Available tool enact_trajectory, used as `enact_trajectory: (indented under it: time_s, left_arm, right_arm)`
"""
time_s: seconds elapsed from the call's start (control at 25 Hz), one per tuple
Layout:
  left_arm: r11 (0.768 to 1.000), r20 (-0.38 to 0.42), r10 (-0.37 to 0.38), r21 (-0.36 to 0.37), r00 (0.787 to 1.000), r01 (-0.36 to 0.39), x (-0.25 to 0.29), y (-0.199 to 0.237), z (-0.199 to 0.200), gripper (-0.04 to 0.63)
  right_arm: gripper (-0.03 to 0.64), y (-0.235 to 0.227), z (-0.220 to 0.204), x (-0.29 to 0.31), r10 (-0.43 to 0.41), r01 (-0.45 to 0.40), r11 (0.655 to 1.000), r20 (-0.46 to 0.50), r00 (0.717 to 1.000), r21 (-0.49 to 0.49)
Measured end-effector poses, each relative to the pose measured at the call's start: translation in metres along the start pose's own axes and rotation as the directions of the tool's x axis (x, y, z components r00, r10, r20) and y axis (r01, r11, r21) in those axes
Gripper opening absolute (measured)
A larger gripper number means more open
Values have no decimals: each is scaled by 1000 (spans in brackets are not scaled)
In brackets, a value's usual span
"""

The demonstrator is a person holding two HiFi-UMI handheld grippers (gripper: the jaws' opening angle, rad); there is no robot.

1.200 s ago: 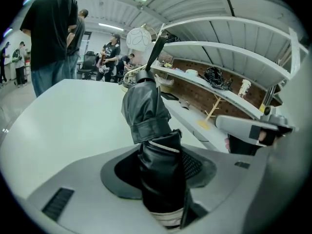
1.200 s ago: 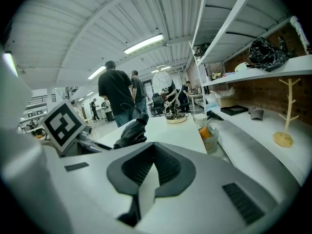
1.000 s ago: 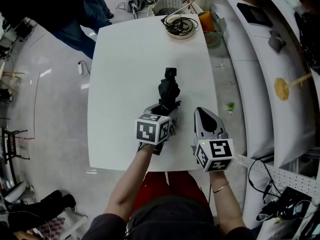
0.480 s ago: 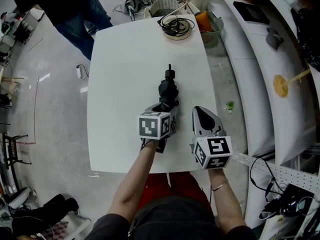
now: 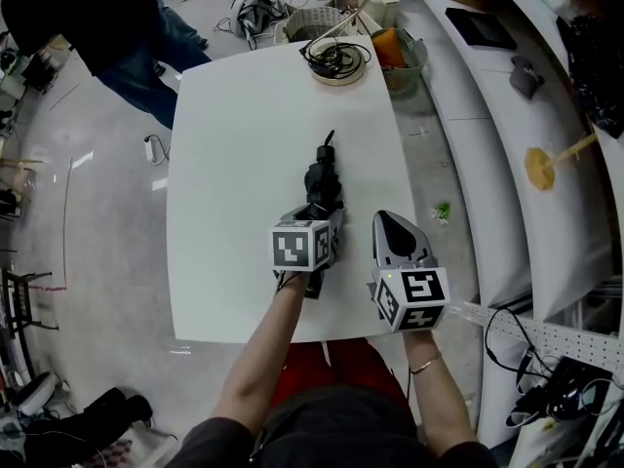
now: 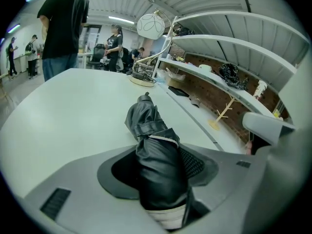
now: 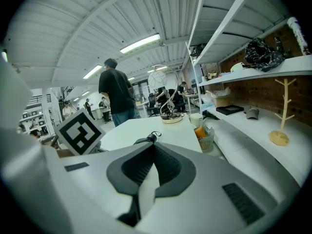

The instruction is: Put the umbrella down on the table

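Observation:
A folded black umbrella [image 5: 325, 178] lies lengthwise on the white table [image 5: 234, 144], its tip and wrist loop pointing to the far edge. Its near end sits between the jaws of my left gripper [image 5: 327, 220], which are opening. In the left gripper view the umbrella [image 6: 157, 150] fills the middle of the gap, and a dark space shows between it and the left pad [image 6: 119, 172]. My right gripper [image 5: 393, 224] hovers to the right of the umbrella, shut and empty. From the right gripper view the right gripper's [image 7: 155, 147] tips meet, with the umbrella [image 7: 145, 140] beyond them.
A coil of black cable [image 5: 336, 57] rests at the table's far edge, beside an orange basket [image 5: 398, 52]. A person [image 5: 97, 18] stands off the far left corner. Curved white shelves [image 5: 487, 115] run along the right, one bearing a wooden stand [image 5: 546, 169].
The umbrella has tipped from standing steeply to lying flat along the table. The left gripper's jaws have widened around it. The right gripper has kept still.

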State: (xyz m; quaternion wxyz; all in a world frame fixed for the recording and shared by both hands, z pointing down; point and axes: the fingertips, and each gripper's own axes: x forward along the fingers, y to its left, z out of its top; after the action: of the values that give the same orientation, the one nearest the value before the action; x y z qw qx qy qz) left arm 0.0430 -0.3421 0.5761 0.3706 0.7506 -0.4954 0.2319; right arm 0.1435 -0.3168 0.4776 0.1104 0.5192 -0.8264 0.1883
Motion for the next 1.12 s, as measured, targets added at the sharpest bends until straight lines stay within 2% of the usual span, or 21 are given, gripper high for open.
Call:
enact_trajectory:
  time_s: [0.28, 0.6, 0.96, 1.12]
  left_arm:
    - [994, 82, 43, 97, 996, -51, -3, 1, 12, 261]
    - [991, 209, 70, 95, 975, -91, -22, 3, 25, 270]
    - [993, 358, 3, 110, 934, -45, -66, -7, 51, 262]
    - [992, 434, -23, 124, 901, -35, -97, -10, 62, 202]
  right_arm:
    - [15, 1, 4, -5, -16, 16, 1000, 14, 1000, 1]
    - [15, 7, 9, -16, -36, 36, 999, 38, 999, 1]
    - [15, 16, 23, -36, -69, 68, 998, 88, 994, 7]
    - [15, 22, 32, -46, -82, 80, 997, 122, 989, 17]
